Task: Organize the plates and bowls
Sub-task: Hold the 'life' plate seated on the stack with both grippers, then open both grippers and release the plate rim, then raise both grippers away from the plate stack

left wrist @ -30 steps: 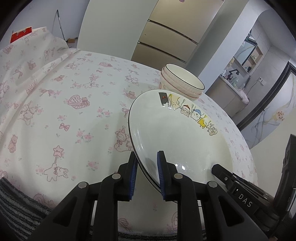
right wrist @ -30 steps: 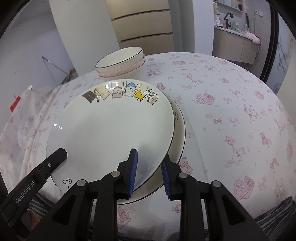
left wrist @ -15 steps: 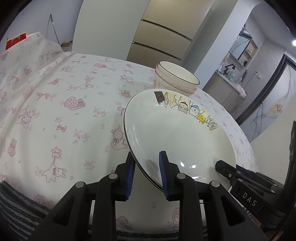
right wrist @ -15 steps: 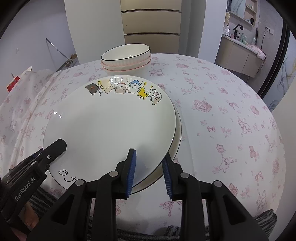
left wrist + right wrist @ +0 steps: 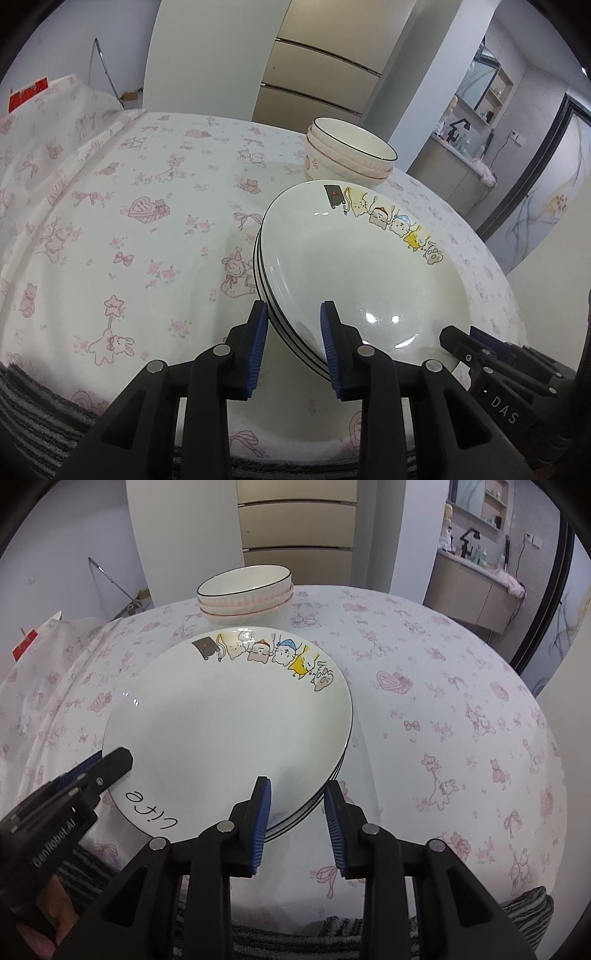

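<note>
Sitting on the round table with the white cloth full of pink bears and bows (image 5: 110,229) is a stack of white round plates with thin black rims (image 5: 362,280), and the top plate has a row of little cartoon cats painted near its far edge. Just behind the plate stack, close to it, is a small pile of white bowls with pink ribbed sides and black rims (image 5: 351,151). The left gripper, black with blue pads (image 5: 291,345), has one finger on each side of the near left rim of the plate stack, and its jaws are opening, so the pads look let go of the rim. The right gripper, black with blue pads too (image 5: 297,819), has its fingers on each side of the near right rim of the plate stack, and its pads stand a little apart from the rim, not squeezing it. Past the bowls stands a tall beige cupboard with drawers (image 5: 295,520).
</note>
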Tool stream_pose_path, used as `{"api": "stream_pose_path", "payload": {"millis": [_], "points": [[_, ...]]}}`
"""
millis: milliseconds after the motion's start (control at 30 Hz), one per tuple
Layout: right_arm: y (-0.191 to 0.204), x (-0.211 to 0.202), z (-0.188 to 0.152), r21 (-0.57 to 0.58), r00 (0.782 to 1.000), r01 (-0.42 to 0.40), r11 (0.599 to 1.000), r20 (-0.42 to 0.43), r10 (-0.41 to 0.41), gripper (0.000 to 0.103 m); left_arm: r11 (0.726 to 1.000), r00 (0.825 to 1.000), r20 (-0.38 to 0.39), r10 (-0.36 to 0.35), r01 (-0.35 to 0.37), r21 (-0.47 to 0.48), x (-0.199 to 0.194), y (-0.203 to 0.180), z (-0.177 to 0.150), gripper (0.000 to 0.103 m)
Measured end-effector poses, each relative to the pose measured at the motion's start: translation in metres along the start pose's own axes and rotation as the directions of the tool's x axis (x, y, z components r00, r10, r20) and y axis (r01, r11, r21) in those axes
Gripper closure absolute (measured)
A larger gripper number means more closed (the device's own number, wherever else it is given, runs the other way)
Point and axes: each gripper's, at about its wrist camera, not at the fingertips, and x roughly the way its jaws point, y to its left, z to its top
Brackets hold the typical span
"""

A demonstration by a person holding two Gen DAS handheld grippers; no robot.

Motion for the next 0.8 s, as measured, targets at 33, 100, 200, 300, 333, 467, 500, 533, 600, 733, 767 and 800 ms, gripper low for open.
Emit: {"api": "stream_pose_path", "payload": {"millis": [33,100,200,300,333,467,500,533,600,733,767,800], "points": [[-0.001,0.0,0.0,0.002,1.0,-0.004,1.0,0.0,0.003,0.074,1.0,1.0,0.0,0.0,0.0,0.0,0.0,0.0,0.0,0.073],[-0.002,-0.001,0.0,0.001,1.0,-0.012,1.0,0.003,0.012,0.074,1.0,1.0,0.0,0.0,0.0,-0.001,0.0,0.001,0.0,0.073],[-0.002,-0.003,-0.002,-0.009,1.0,-0.014,1.0,0.011,0.014,0.074,1.0,1.0,-0.002,-0.007,0.007,-0.01,0.0,0.002,0.0,0.067],[-0.004,-0.002,-0.003,-0.006,1.0,-0.019,1.0,0.016,0.02,0.074,0.999,0.999,-0.029,-0.016,0.014,-0.039,0.006,0.007,0.001,0.036],[-0.005,-0.002,-0.003,-0.002,1.0,-0.025,1.0,0.017,0.025,0.074,0.999,1.0,-0.027,-0.011,0.01,-0.052,0.005,0.009,0.001,0.035],[-0.008,0.0,-0.002,0.022,0.999,-0.045,0.999,0.015,0.045,0.074,0.997,1.0,-0.017,-0.01,0.009,-0.072,0.004,0.013,0.003,0.034],[-0.009,0.001,-0.002,0.027,0.999,-0.045,0.999,0.015,0.044,0.074,0.997,1.0,-0.019,-0.008,0.007,-0.07,0.003,0.011,0.002,0.034],[-0.01,0.002,-0.002,0.032,0.999,-0.045,0.998,0.013,0.045,0.07,0.998,1.0,-0.02,-0.007,0.005,-0.068,0.004,0.011,0.002,0.034],[-0.012,0.005,-0.002,0.044,0.999,-0.053,0.998,0.006,0.053,0.066,0.998,1.0,-0.02,-0.004,0.003,-0.064,0.003,0.01,0.001,0.033],[-0.021,0.01,-0.003,0.089,0.998,-0.065,0.994,0.007,0.064,0.045,0.998,1.0,-0.012,0.001,-0.001,-0.066,0.003,0.01,0.001,0.03],[-0.025,0.011,-0.003,0.104,0.998,-0.07,0.992,0.007,0.069,0.037,0.998,1.0,-0.01,0.001,-0.002,-0.066,0.003,0.01,0.001,0.03],[-0.03,0.012,-0.003,0.125,0.997,-0.076,0.989,0.006,0.076,0.033,0.998,1.0,-0.007,0.002,-0.002,-0.063,0.002,0.01,0.001,0.03]]}}
